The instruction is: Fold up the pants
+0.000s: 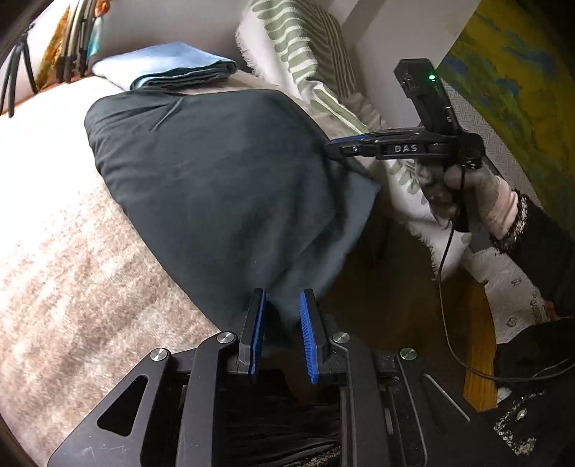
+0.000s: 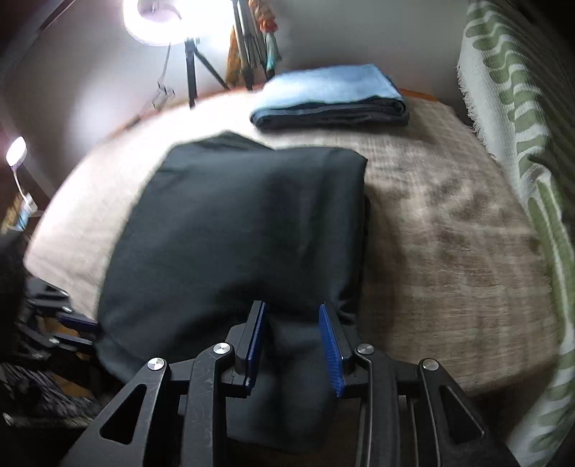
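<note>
Two grippers grip the dark pants [image 1: 215, 186] spread mid-frame on the beige blanket [image 1: 54, 251]: the left gripper [image 1: 282, 323] and right gripper [image 2: 293, 341] each have cloth bunched between part-open fingers. Only the right wrist view shows the ring light [image 2: 158, 21] at upper left. Folded blue cloth [image 2: 330, 97] lies beyond.

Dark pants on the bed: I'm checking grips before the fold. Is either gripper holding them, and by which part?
Cloth of the dark pants lies between both grippers' fingers at the near edge, left gripper and right gripper; a firm pinch cannot be told.
</note>
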Demonstrator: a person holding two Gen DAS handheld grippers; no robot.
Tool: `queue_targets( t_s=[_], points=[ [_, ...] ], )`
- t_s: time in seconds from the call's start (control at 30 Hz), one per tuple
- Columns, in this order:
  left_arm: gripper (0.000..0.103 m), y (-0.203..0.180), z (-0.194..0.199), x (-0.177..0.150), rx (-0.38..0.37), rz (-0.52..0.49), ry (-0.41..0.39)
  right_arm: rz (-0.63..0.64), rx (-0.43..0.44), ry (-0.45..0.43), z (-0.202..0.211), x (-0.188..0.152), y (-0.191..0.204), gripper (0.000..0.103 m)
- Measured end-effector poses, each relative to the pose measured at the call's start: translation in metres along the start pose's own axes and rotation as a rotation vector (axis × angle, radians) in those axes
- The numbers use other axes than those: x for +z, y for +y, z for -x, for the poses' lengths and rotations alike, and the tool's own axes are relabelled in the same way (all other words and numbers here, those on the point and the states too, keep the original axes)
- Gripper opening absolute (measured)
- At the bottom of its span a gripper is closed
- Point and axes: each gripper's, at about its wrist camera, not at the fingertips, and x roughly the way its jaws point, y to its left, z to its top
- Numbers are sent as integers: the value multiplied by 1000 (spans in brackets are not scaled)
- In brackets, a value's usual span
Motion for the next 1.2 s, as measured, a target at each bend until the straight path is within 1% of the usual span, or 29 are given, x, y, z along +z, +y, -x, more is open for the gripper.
queue_targets(
  t_s=[0.1, 0.17, 0.2, 0.23, 0.27, 0.3, 0.33, 0.37, 0.43, 0.47, 0.5, 0.57, 0.63, 0.7, 0.73, 0.8, 0.9, 0.97, 1.0, 1.03, 1.07, 1.1, 1.13, 1.17, 1.2],
  points=[
    [17, 2, 10, 3, 6, 11, -1, 3, 31, 25, 6, 5, -5, 33],
    [18, 10, 21, 10, 15, 45, -29, -20, 59, 2, 15, 12, -13, 49],
    [30, 18, 29, 16, 12, 83, -56, -35, 70, -11, 18, 15, -18, 73],
    [55, 30, 36, 22, 14, 132, -86, -53, 80, -23, 19, 19, -23, 91],
    [64, 37, 40, 25, 19, 161, -105, -84, 98, -46, 20, 24, -33, 92],
    [65, 48, 45, 31, 22, 208, -137, -107, 107, -58, 19, 28, -40, 91],
    [65, 55, 47, 36, 15, 236, -147, -133, 124, -62, 16, 32, -47, 91],
    [65, 64, 46, 41, 2, 264, -151, -179, 165, -54, 9, 37, -59, 91],
    [65, 83, 40, 50, -27, 333, -138, -237, 231, -36, -3, 42, -72, 91],
    [65, 91, 35, 52, -36, 369, -127, -258, 288, -16, -13, 45, -79, 90],
    [65, 101, 30, 54, -50, 410, -115, -264, 322, -1, -21, 46, -81, 90],
    [65, 112, 20, 56, -67, 456, -105, -251, 344, 21, -35, 47, -82, 89],
    [65, 119, 13, 57, -63, 470, -91, -249, 367, 42, -46, 46, -82, 87],
    [65, 123, 5, 58, -79, 487, -76, -241, 410, 66, -56, 44, -80, 87],
    [65, 126, 3, 57, -87, 491, -70, -225, 423, 46, -56, 44, -79, 87],
    [65, 128, 0, 61, -100, 481, -80, -228, 467, 46, -59, 43, -79, 87],
    [65, 133, -3, 64, -129, 485, -91, -223, 550, 38, -64, 43, -76, 75],
    [65, 138, -4, 66, -160, 496, -100, -214, 577, 26, -68, 45, -69, 71],
    [65, 141, -5, 67, -164, 499, -109, -216, 585, 23, -70, 45, -66, 62],
    [62, 141, -6, 69, -165, 496, -110, -226, 593, 22, -73, 46, -64, 56],
    [61, 139, -7, 71, -161, 489, -108, -233, 599, 22, -74, 46, -63, 52],
    [54, 139, -9, 73, -149, 488, -111, -240, 598, 22, -76, 47, -60, 47],
    [40, 139, -11, 73, -142, 494, -108, -240, 591, 22, -76, 48, -58, 43],
    [31, 141, -14, 74, -139, 505, -103, -226, 570, 21, -72, 51, -53, 40],
    [17, 144, -17, 73, -142, 522, -102, -208, 550, 19, -68, 52, -49, 36]
  ],
)
